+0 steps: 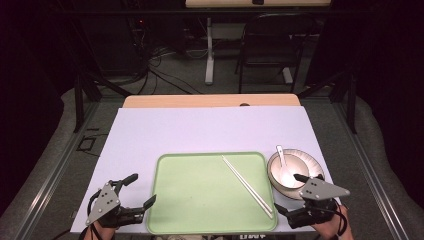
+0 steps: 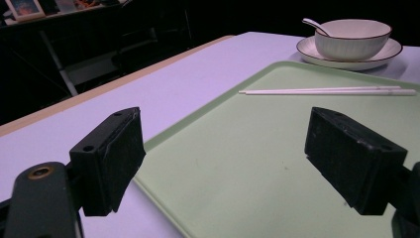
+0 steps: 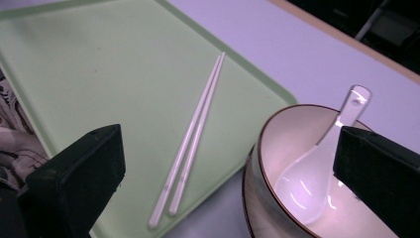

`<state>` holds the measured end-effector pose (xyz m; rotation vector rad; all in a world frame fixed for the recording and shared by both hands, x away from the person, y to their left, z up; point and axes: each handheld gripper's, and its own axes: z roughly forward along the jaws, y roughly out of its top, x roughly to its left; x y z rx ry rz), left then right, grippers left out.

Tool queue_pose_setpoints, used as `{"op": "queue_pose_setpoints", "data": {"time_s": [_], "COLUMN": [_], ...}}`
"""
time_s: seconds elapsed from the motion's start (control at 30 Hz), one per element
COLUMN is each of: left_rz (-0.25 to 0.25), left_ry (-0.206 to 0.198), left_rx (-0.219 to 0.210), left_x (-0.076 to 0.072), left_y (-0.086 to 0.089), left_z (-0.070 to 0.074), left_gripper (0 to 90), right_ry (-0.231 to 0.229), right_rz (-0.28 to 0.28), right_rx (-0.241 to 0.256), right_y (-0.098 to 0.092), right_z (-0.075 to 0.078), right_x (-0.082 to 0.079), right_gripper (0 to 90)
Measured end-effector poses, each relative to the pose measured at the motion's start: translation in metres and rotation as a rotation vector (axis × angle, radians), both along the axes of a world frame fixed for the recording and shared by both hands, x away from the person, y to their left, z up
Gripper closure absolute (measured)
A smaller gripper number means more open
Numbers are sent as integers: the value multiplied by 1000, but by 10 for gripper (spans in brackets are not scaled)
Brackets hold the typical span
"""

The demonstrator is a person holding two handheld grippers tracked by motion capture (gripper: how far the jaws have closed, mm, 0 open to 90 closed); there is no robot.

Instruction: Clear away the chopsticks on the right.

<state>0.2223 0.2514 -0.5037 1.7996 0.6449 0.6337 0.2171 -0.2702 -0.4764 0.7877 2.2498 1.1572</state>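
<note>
In the high view the left gripper (image 1: 139, 190) sits at the lower left of the frame, just off the left edge of a pale green tray (image 1: 200, 192), its jaws spread wide and holding nothing; one jaw tip lies over the tray's left rim, the other over the lavender tabletop (image 1: 200, 130). The right gripper (image 1: 289, 193) sits at the lower right, jaws likewise wide apart and empty; its upper jaw tip reaches over the near rim of a white bowl (image 1: 284, 170), its lower one lies by the tray's right corner. The bowl stands on a white plate (image 1: 316, 166) just right of the tray, touching neither jaw as far as can be told; a white ceramic spoon (image 1: 283, 162) rests inside it, handle pointing to the upper left. A pair of white chopsticks (image 1: 247, 186) lies side by side on the right part of the tray, slanting from upper left to lower right; in the right gripper view they lie at centre frame, between the jaws but farther off.
</note>
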Motion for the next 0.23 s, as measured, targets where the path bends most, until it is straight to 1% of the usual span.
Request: {"op": "queue_pose_setpoints", "data": {"time_s": [0.03, 0.07, 0.13, 0.2, 0.23], "left_rz": [1, 0, 0, -2, -2], "left_ry": [0, 0, -1, -3, -3], "left_rx": [0, -1, -3, -7, -7], "left_x": [0, 0, 0, 0, 0], "left_y": [0, 0, 0, 0, 0], "left_z": [0, 0, 0, 0, 0], "left_gripper": [154, 154, 154, 154, 154], "right_ry": [-4, -19, -31, -33, -34], "right_rz": [-6, -24, -25, -44, -40], "right_rx": [-2, -2, 8, 20, 23], "right_y": [-3, -7, -11, -14, -14], "right_z": [-2, -4, -6, -8, -8], "right_x": [-3, -7, -11, -13, -14], "right_gripper": [0, 0, 0, 0, 0]}}
